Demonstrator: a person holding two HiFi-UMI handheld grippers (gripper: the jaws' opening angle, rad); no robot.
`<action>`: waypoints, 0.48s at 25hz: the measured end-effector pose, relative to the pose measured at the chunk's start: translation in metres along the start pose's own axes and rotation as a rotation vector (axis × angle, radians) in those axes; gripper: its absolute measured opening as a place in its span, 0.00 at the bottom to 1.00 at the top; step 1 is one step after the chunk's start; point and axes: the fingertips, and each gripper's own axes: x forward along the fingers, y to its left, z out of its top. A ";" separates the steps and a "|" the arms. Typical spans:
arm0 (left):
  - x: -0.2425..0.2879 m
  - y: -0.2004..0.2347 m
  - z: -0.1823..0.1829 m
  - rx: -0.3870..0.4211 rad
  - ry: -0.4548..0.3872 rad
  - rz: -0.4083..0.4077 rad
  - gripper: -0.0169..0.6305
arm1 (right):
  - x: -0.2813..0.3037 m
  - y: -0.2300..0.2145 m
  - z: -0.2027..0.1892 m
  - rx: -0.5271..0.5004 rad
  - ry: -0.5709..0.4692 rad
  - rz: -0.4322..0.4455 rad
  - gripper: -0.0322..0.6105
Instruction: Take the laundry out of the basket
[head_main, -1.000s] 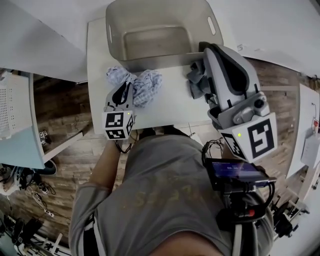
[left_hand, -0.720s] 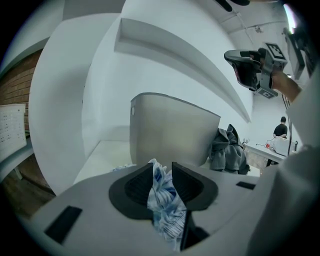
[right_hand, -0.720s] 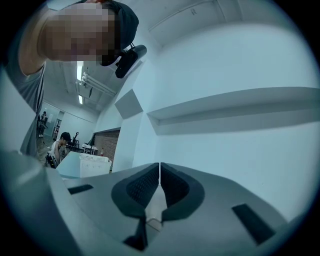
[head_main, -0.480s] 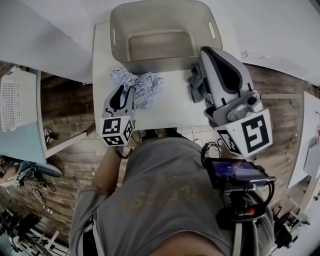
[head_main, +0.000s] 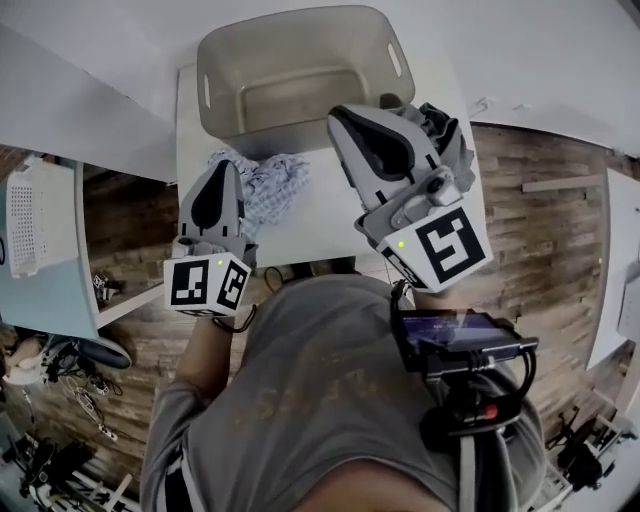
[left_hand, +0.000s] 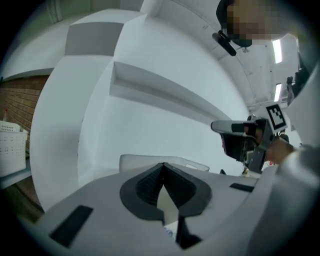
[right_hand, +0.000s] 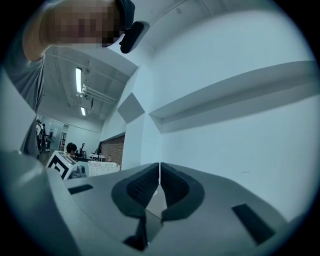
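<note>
Left claw (left_hand: 162, 165): jaws have just been closing and now stand together at the tips. Nothing is gripped between them. It is held level above the near left part of the counter (head_main: 320, 218). A sliver of patterned fabric shows below, through the gap behind the pads.

Right claw (right_hand: 159, 165): jaws together at the tips, nothing between them. It is held level over the right half of the counter, pointing toward the far edge. Its own view looks onto a white wall.

Checked cloth (head_main: 268, 185): blue and white, crumpled in a heap on the counter toward the left edge. It lies just ahead of the left claw's tips. Its far side reaches the near wall of the basket (head_main: 290, 45); contact cannot be confirmed.

Grey garment (head_main: 445, 125): bunched at the right edge of the counter, beside the basket's near right corner. It is partly hidden behind the right claw.

Basket: beige, upright, standing at the far edge of the counter. Both laundry pieces are outside it.
</note>
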 end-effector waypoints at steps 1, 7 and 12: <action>0.001 -0.006 0.010 0.007 -0.016 -0.010 0.04 | 0.000 0.000 0.000 0.002 -0.003 0.005 0.07; 0.007 -0.035 0.062 0.048 -0.108 -0.025 0.04 | -0.001 0.004 -0.001 0.008 -0.015 0.025 0.07; 0.010 -0.050 0.084 0.086 -0.160 -0.017 0.04 | -0.002 0.009 -0.006 0.008 -0.011 0.024 0.07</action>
